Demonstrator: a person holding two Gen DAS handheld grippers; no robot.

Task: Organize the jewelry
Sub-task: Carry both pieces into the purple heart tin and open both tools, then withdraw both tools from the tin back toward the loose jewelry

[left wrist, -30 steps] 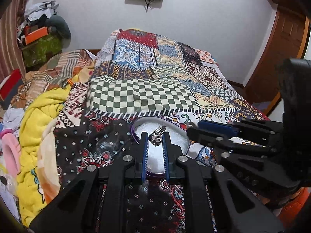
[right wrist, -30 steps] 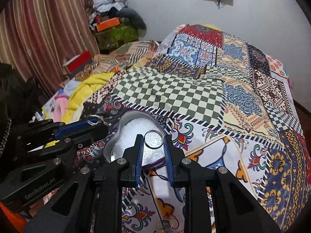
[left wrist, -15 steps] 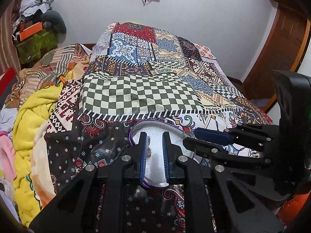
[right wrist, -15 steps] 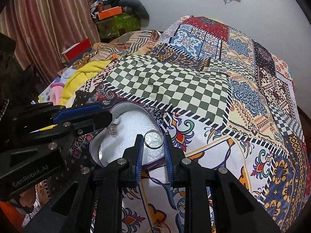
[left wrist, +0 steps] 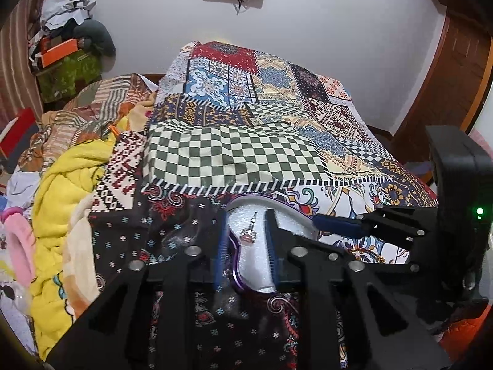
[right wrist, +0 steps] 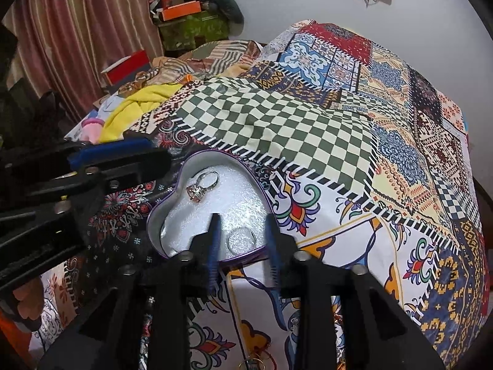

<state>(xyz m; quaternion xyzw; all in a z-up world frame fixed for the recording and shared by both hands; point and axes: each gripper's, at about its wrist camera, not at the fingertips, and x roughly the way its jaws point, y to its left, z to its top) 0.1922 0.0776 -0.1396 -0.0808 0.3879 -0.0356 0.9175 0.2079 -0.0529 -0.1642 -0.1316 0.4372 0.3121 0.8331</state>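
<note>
While both tools hover over the bed, no writing on them can be read.
Tin: purple-rimmed heart-shaped metal tin [right wrist: 172, 185] lined with white sparkly foam, on the patchwork bedspread [right wrist: 308, 129].
Stone ring: silver ring with a pale stone [right wrist: 201, 186] lying in the tin ahead-left of the right gripper [right wrist: 242, 234]; stone toward the tool, band away.
Plain ring: thin plain band [right wrist: 241, 240] flat on the foam between the right fingers, untouched.
Right gripper: spread, empty.
Left gripper [left wrist: 245, 236]: spread, empty, straddling the stone ring.
</note>
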